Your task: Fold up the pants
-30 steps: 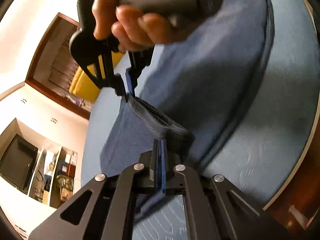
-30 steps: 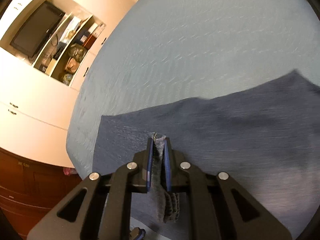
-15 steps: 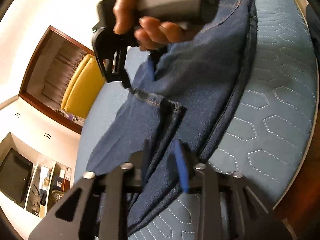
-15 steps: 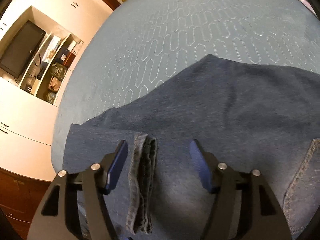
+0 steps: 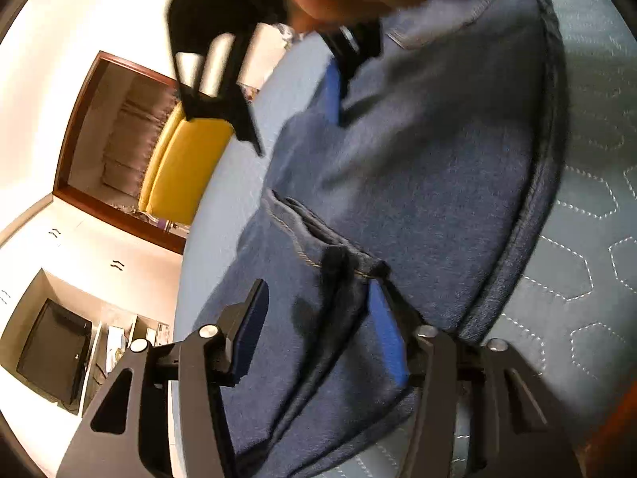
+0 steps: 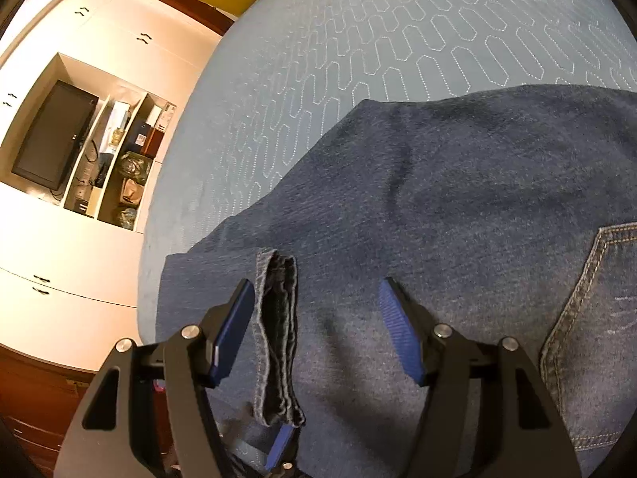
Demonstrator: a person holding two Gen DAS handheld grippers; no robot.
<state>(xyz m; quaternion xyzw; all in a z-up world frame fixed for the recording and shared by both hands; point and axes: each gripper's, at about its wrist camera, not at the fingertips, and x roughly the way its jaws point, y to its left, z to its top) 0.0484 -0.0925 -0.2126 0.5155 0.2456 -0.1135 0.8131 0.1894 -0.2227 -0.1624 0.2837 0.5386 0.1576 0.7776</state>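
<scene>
Dark blue jeans (image 5: 418, 199) lie folded on the light blue quilted bed (image 5: 589, 207). My left gripper (image 5: 318, 318) is open, its blue pads either side of the leg hem (image 5: 318, 235), which rests on the folded denim. My right gripper (image 6: 318, 318) is open and empty just above the jeans (image 6: 458, 199); the stacked leg hems (image 6: 278, 318) lie between its fingers near the left pad. A back pocket (image 6: 589, 302) shows at the right. The right gripper also shows blurred in the left wrist view (image 5: 294, 91), open, held by a hand.
The bed's bare quilted surface (image 6: 398, 40) stretches beyond the jeans. A white wall unit with a black TV (image 6: 51, 135) and cluttered shelves (image 6: 119, 167) stands past the bed's edge. A yellow chair (image 5: 179, 167) sits by a wooden-framed doorway.
Both grippers were shut on the jeans' leg hems a second ago. Both have opened and let go; the hems now lie on the folded jeans. The right gripper has lifted away.
</scene>
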